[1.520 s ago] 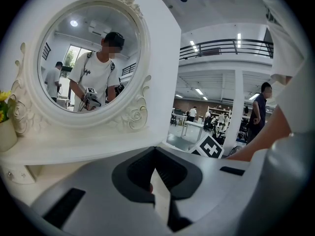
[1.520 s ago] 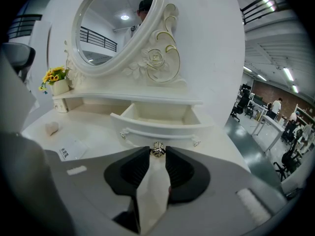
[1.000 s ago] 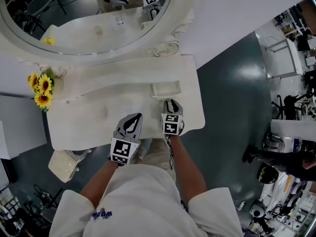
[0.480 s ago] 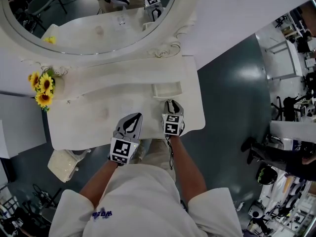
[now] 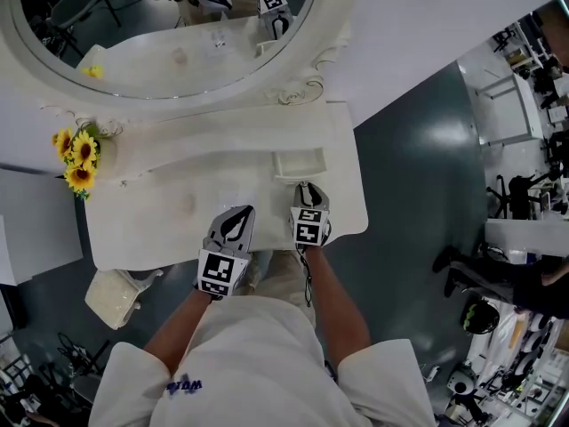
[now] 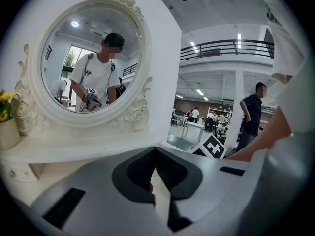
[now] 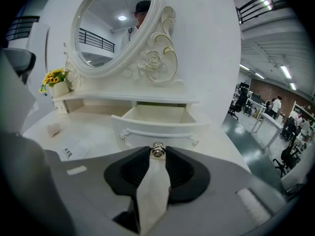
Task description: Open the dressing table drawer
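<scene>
Jaws of right gripper clamped on small metal knob at lower centre of the right gripper view, on front panel of drawer. Drawer pulled out from under the shelf of dressing table, open and pale inside, just above centre in the head view. Jaws of left gripper together at the tips, nothing between, over the table's front edge, lower centre of head view, left of right gripper. Oval mirror across upper left, with both grippers reflected near its top. Yellow sunflowers at left edge, in a white vase. Small labelled slip on the tabletop at lower left of right gripper view. Grey floor at right.
</scene>
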A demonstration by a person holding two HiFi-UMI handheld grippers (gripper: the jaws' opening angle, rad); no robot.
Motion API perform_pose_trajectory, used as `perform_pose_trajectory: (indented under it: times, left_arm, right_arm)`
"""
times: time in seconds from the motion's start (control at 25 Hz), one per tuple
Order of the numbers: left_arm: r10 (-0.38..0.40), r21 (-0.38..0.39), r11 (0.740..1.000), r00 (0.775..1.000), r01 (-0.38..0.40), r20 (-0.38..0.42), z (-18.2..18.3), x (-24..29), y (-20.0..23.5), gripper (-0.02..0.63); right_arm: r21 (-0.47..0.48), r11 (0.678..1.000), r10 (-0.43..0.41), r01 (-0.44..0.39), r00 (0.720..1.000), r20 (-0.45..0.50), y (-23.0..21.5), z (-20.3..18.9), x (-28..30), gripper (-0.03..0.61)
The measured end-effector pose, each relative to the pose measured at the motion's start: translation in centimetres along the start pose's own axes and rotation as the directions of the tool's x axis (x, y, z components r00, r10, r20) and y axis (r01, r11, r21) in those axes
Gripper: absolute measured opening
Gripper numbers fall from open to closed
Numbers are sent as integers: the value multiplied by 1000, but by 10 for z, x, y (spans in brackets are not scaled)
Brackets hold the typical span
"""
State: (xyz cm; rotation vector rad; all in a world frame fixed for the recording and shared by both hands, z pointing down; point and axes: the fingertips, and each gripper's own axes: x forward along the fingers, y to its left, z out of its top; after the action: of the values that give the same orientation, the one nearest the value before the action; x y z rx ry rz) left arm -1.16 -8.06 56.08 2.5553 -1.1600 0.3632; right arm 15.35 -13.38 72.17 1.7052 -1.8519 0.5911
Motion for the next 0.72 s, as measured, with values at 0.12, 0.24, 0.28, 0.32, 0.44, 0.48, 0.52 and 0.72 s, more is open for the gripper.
perform_pose_trajectory:
  times: [0.12,0.24,0.28,0.32,0.44,0.48,0.52,0.72]
  left_arm:
    - [2,-1,1000,1000,-2,-2,-2,-3,-1,8]
    - [3,-1,1000,1000,-3,-3,-3,-5,-3,8]
    - [3,0,1000,1000,-3,-2,-3,-5,-3,8]
    - [4,2,1000,1000,-4,-1,-3,-5,-3,8]
    - [9,8,1000,1000,-9,4,1,-8,-1,8]
    - [12,8,1000,1000,-12,8,3,-9,-1,8]
    - [14,9,1000,1000,-14,12,5,-11,0,8]
    - [12,36,999,999,-13,31,18,-24,5,8]
  right_arm:
    - [8,1000,-3,3,1000,-1,0,0,0,112]
    - [22,1000,-2,2,1000,-3,0,0,-1,112]
    - [32,999,3,-3,1000,-1,0,1,0,112]
    - [45,999,9,-9,1000,2,0,1,0,112]
    - [54,998,19,-20,1000,14,-1,1,-3,127]
    - [50,998,22,-23,1000,20,-2,1,-7,130]
    - [51,998,26,-27,999,29,-3,1,-13,130]
    - [84,995,40,-49,993,111,-13,12,-62,58]
